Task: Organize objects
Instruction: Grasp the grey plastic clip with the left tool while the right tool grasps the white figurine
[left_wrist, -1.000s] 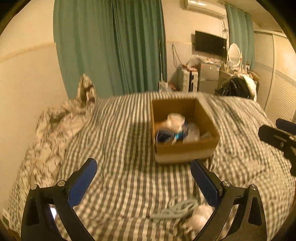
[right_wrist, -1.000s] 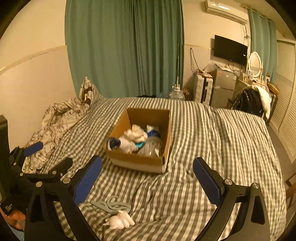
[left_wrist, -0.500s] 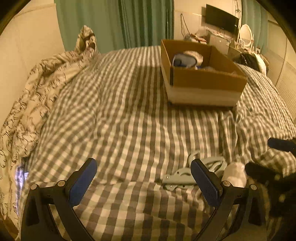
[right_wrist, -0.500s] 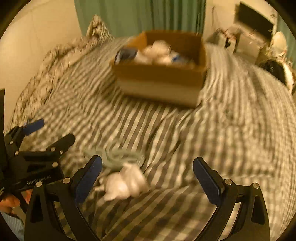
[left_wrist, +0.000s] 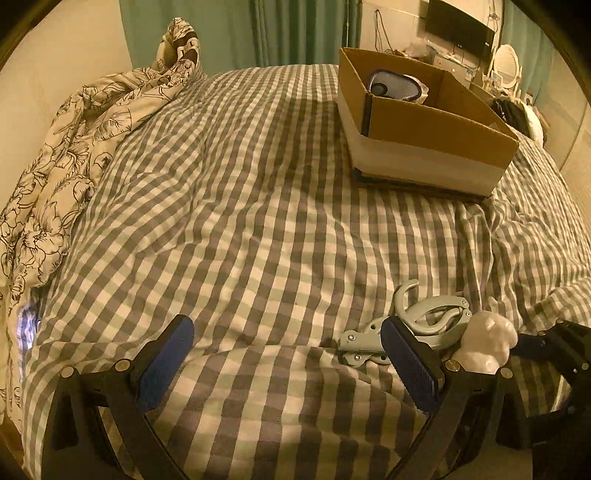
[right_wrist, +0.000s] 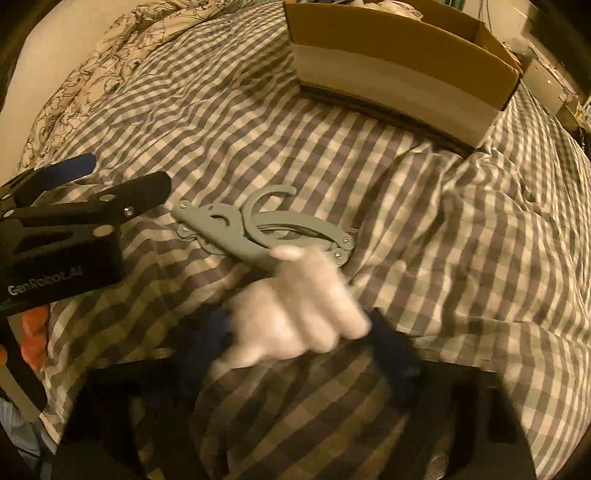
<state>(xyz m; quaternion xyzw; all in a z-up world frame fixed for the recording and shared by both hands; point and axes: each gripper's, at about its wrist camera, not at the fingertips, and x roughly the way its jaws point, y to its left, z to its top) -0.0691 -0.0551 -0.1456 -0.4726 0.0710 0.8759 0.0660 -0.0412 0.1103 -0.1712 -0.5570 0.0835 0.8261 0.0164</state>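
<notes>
A white plush toy lies on the checked bedspread, right between the blurred blue pads of my right gripper; whether they touch it I cannot tell. It also shows in the left wrist view. A grey folding hanger lies just beyond it, also in the left wrist view. My left gripper is open and empty over the bedspread, its right pad next to the hanger. A cardboard box with items inside stands farther back.
A crumpled floral duvet lies along the bed's left side by the wall. Green curtains, a TV and furniture stand beyond the bed. The box also shows in the right wrist view.
Both grippers have dropped low toward the bed. My right gripper has moved up to the white plush toy and its fingers have narrowed around it. The left stays open.
</notes>
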